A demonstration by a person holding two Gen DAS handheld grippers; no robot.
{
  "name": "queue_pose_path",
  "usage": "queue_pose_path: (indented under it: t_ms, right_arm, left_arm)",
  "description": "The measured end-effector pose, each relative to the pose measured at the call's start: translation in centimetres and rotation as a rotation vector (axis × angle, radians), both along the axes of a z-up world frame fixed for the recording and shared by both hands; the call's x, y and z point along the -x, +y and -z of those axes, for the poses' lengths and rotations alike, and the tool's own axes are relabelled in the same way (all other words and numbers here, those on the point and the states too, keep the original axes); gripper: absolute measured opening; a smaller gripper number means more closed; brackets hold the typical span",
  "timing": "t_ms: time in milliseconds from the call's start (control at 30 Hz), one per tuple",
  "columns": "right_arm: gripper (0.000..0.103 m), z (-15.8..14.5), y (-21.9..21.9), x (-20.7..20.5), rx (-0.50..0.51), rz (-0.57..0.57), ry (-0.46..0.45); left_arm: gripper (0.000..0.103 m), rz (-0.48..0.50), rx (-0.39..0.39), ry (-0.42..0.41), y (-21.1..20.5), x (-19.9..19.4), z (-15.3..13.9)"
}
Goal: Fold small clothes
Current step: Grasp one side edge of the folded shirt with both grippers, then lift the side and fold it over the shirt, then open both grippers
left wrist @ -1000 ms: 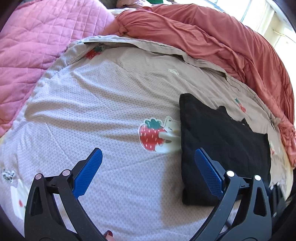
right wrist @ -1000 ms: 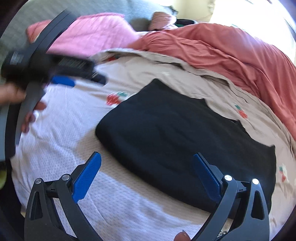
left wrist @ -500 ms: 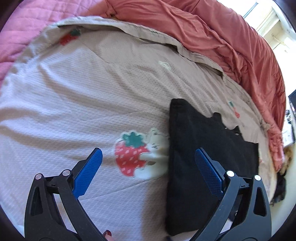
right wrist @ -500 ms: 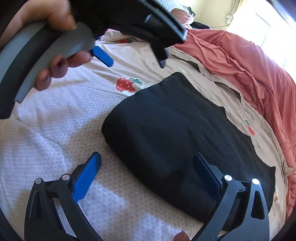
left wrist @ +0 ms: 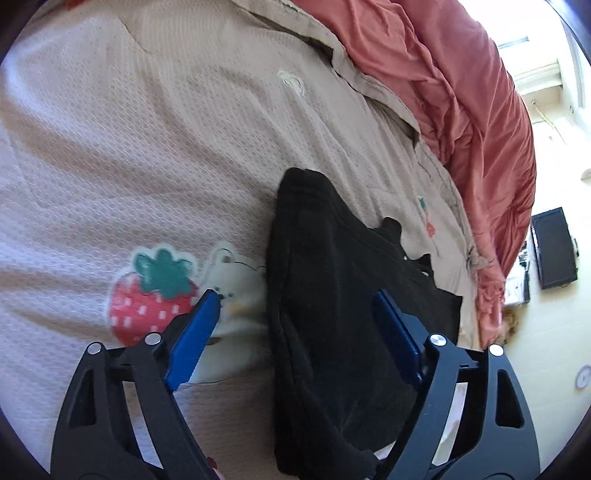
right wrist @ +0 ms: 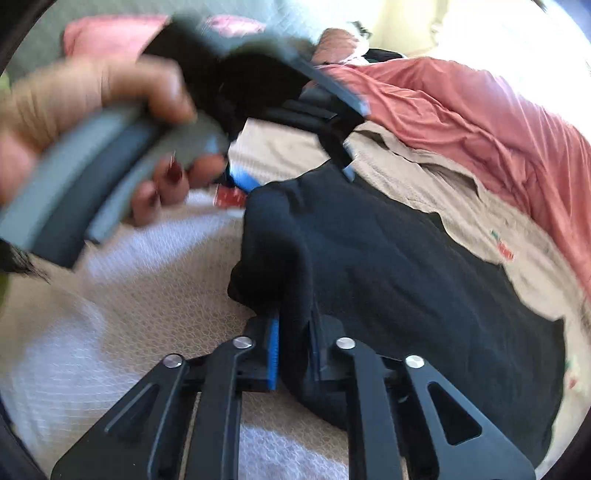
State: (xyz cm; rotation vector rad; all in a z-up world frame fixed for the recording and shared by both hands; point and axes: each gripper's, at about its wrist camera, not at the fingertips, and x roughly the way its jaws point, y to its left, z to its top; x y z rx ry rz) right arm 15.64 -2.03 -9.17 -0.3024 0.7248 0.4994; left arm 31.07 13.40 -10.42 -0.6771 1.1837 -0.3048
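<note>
A black folded garment (left wrist: 332, 295) lies on the beige strawberry-print bedspread (left wrist: 147, 147). My left gripper (left wrist: 295, 325) is open, its blue pads (left wrist: 192, 332) straddling the garment's left folded edge, just above it. In the right wrist view the same black garment (right wrist: 406, 277) fills the middle; my right gripper (right wrist: 293, 350) is shut on its near-left corner, which bunches up between the pads. The hand-held left gripper (right wrist: 258, 177) shows blurred at the garment's far-left corner.
A rumpled salmon-red duvet (left wrist: 461, 110) runs along the far and right side of the bed, also in the right wrist view (right wrist: 480, 110). A pink quilt (right wrist: 110, 33) lies far left. A dark screen (left wrist: 554, 247) hangs on the wall beyond.
My right gripper went from open to shut on the garment's near-left corner. My left gripper moved down and closer to the garment's left edge, still open.
</note>
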Motion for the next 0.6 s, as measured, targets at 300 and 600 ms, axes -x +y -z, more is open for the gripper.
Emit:
queue_pose_path:
  t_ms: [300,600]
  right_arm:
    - [0.008,-1.6,-2.8,0.6,-0.151,0.001,0.025]
    - [0.008,-3.0,-4.9,0.9,-0.223,0.032,0.02]
  left_arm:
    - [0.049,0.037,0.065,0.037,-2.5,-1.2,0.2]
    - [0.011,0.022,0.014,-0.011,-3.7,-0.8,-2.7]
